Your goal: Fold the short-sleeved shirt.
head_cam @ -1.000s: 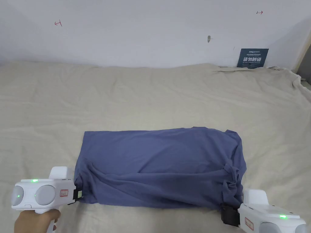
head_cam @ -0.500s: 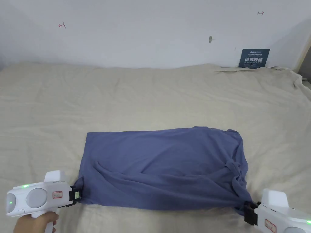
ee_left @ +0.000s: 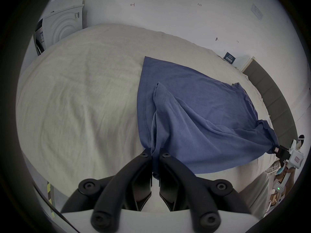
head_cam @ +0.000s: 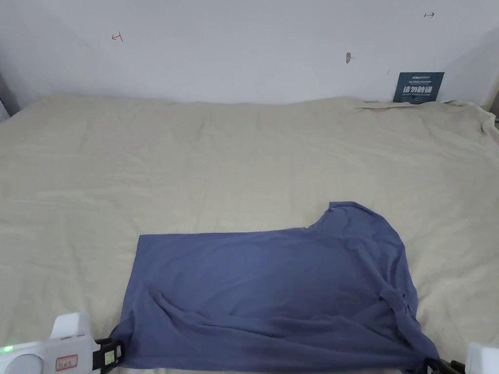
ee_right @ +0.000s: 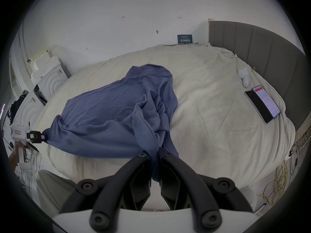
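**Both corners pinched**

The shirt (head_cam: 273, 292) lies on the bed (head_cam: 195, 160), near edge lifted. Left gripper (ee_left: 155, 154) and right gripper (ee_right: 154, 152) each clamp a near corner. Thin, limp cloth: likely to sag and bunch between the holds, so keep it taut.

Beige bed (head_cam: 234, 156), blue shirt (head_cam: 273, 292), phone (ee_right: 262, 106), white object (ee_right: 244, 75) lying on it

Blue shirt (head_cam: 273, 287) (rumpled) on bed
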Demonstrator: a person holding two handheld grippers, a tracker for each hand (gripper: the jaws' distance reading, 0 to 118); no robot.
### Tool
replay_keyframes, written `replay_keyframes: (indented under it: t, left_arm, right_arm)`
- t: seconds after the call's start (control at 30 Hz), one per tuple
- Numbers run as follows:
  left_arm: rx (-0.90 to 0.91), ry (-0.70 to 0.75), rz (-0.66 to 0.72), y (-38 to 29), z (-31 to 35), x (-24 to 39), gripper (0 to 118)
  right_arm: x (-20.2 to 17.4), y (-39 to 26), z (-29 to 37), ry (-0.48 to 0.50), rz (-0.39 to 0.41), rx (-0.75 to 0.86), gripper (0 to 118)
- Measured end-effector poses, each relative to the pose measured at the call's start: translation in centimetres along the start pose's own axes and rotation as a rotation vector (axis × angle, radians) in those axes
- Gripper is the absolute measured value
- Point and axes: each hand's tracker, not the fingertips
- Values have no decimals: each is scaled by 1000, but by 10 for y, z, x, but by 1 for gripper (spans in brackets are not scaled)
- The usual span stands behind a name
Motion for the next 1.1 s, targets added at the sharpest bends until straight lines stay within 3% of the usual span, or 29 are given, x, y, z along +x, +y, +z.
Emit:
replay_keyframes:
  t: [0.2,0.37,0.53,0.57,0.6,0.63,0.7,0.73,0.77,1.1]
  left_arm:
    - [-30,22,44,-22,-12,-5,4]
    - [-44,100,-5,-25,-26,8,4]
    - [-45,122,-5,-21,-18,16,6]
    - [-48,119,-5,-18,-15,18,12]
    - [-47,127,-6,-16,-12,20,27]
    - [-44,127,-9,-14,-9,21,46]
    - [-17,138,-14,-8,-1,27,96]
    - [9,141,-19,-4,6,31,108]
    - [61,130,-30,2,14,36,112]
    - [511,94,-167,51,92,96,113]
  right_arm:
    - [4,-25,-20,-23,-21,-68,5]
    - [8,-36,-43,-53,-56,-124,5]
    - [3,-28,-36,-62,-41,-131,8]
    - [2,-24,-30,-68,-46,-124,13]
    - [2,-18,-24,-64,-55,-105,25]
    - [1,-12,-18,-56,-61,-80,40]
    - [-3,4,-5,-39,-54,-16,80]
    - [-6,12,1,-37,-45,20,88]
    - [-10,24,10,-33,-32,66,89]
    - [-51,105,70,-24,48,424,89]
